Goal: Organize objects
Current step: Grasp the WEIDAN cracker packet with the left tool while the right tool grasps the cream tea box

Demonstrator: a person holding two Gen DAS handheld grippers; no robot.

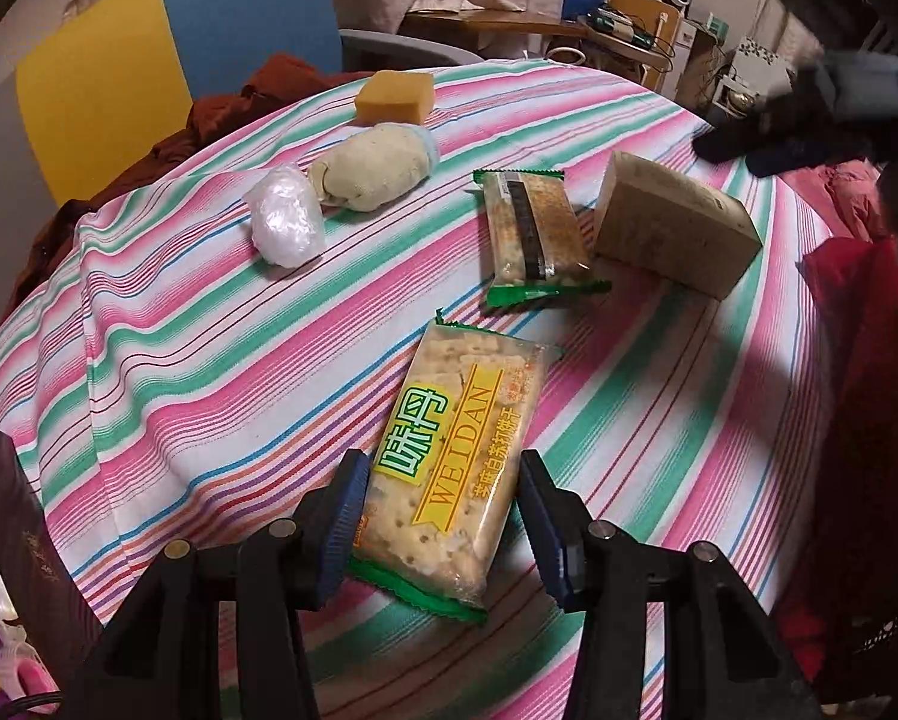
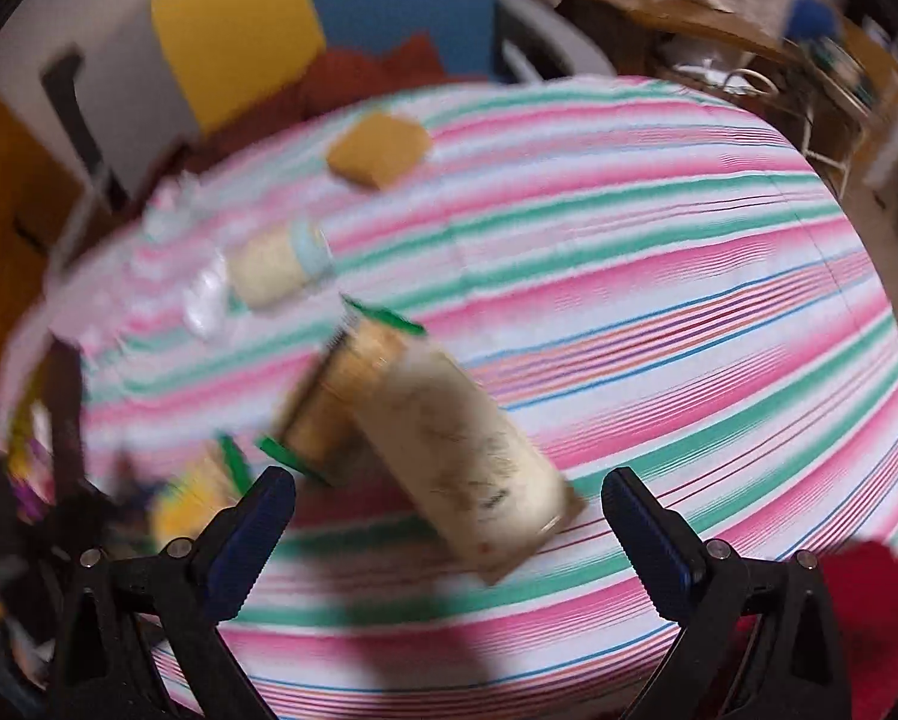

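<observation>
1. Two crackers packets, entered first. The near cracker packet [image 1: 449,462], labelled WEIDAN, lies flat on the striped cloth [image 1: 209,360] between the pads of our left gripper [image 1: 446,510]. The jaws straddle its near end, spread slightly wider than the packet; a gap shows at the right pad, while at the left we cannot tell whether pad and wrapper touch. We judge this a grasp lined up but not closed.
2. Second packet [image 1: 533,234], with a dark band, at 12 o'clock from the first, its corner just beside the cardboard box [image 1: 671,228] at 3 o'clock. We read this as a cluster awaiting sorting.
3. Soft goods, at 10 o'clock: white plastic bundle [image 1: 284,216] touching the beige cloth roll [image 1: 371,168]; orange sponge block [image 1: 395,96] beyond, near the far edge.
4. Our right gripper [image 2: 449,516] hangs released and empty, jaws wide, above the box [image 2: 467,456], which sits at 12 o'clock from it.
5. View differences. The left wrist view is sharp enough to read the label; the right wrist view is motion-blurred, showing the box's long pale face and the packet tucked at 10 o'clock from it [image 2: 341,396], but no print. Only the left view shows the other tool, dark at 2 o'clock.
</observation>
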